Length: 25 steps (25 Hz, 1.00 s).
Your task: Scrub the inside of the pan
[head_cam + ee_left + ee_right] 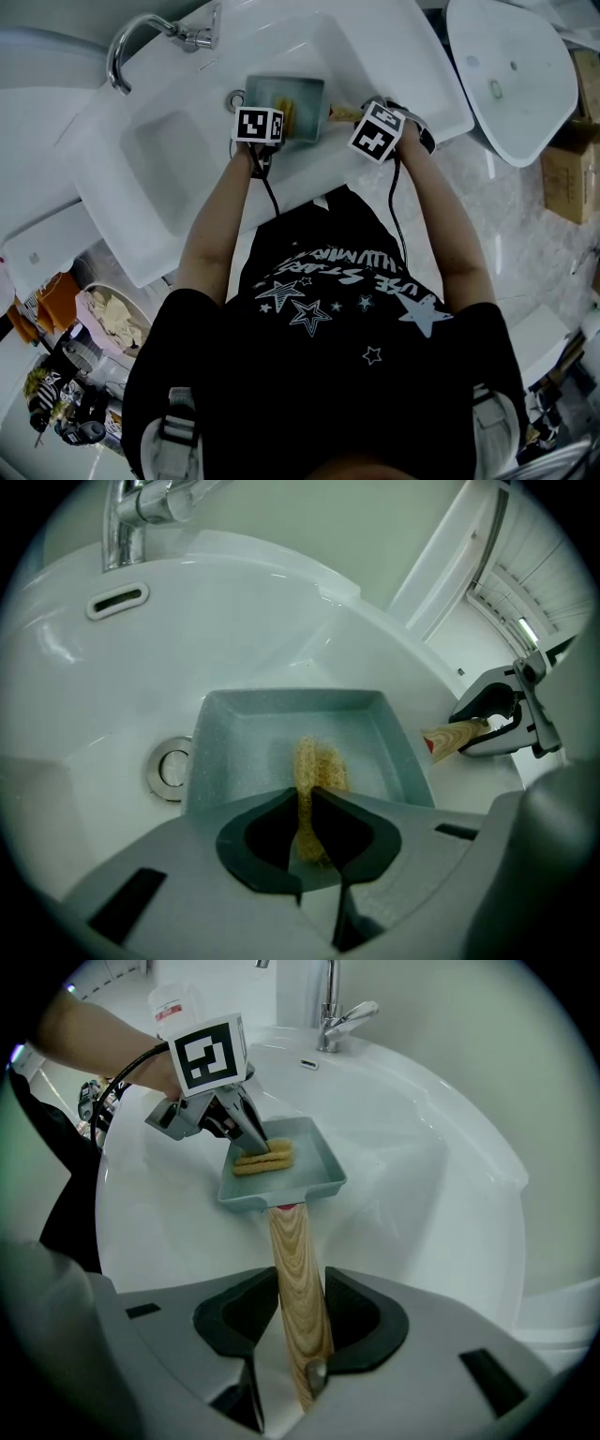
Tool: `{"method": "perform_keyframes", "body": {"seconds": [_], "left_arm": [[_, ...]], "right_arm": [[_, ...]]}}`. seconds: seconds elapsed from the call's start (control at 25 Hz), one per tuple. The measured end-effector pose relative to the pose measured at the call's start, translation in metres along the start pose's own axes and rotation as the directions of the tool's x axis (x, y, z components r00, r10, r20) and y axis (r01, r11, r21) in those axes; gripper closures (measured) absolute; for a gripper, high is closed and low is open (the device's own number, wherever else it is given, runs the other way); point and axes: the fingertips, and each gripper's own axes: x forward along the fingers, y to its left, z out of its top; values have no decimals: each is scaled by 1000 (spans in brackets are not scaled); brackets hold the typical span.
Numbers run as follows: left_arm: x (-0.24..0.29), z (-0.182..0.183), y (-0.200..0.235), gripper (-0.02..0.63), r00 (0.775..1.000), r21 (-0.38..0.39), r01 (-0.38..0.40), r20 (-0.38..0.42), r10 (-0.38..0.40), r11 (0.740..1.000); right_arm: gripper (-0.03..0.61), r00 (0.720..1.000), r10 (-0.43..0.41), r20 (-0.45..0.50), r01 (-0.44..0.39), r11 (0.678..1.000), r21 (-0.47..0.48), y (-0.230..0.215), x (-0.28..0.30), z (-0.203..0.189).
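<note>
A square grey-green pan (pixel 281 101) (pixel 281 733) (pixel 314 1171) sits in the white sink basin (pixel 356 66). My left gripper (pixel 309 803) (pixel 258 127) (pixel 246 1131) is shut on a yellow scrubbing pad (pixel 317 766) (pixel 262 1159), which rests on the pan's inside floor. The pan's wooden handle (pixel 298 1283) (pixel 455 735) runs back between the jaws of my right gripper (pixel 302 1312) (pixel 380 131) (pixel 506 714), which is shut on it.
A chrome tap (pixel 150 33) (pixel 131 517) (pixel 337 1012) stands at the basin's back rim, and a drain (pixel 172 769) lies left of the pan. A second basin (pixel 164 178) lies to the left, another white sink (pixel 511 75) to the right, cardboard boxes (pixel 572 169) beyond.
</note>
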Motion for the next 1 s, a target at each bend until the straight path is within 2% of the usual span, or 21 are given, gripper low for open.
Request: {"method": "perform_keyframes", "body": {"seconds": [0.36,0.6,0.76,1.0], "left_arm": [[-3,0,24,563,997,64,-79,-3,79,995],[-6,-2,47,563,987,98,-159,-12,161,982],[2,-3,49,563,986,125,-164,-14,167,979],[3,-3,51,563,986,119,-165,-15,168,979]], "right_arm": [[424,1000,-6,-4,6,1000,9,0,0,-1],[423,1000,-5,-7,5,1000,11,0,1,0],[423,1000,-7,-9,7,1000,13,-1,-1,-1],[422,1000,-8,-11,9,1000,18,-1,1,0]]}}
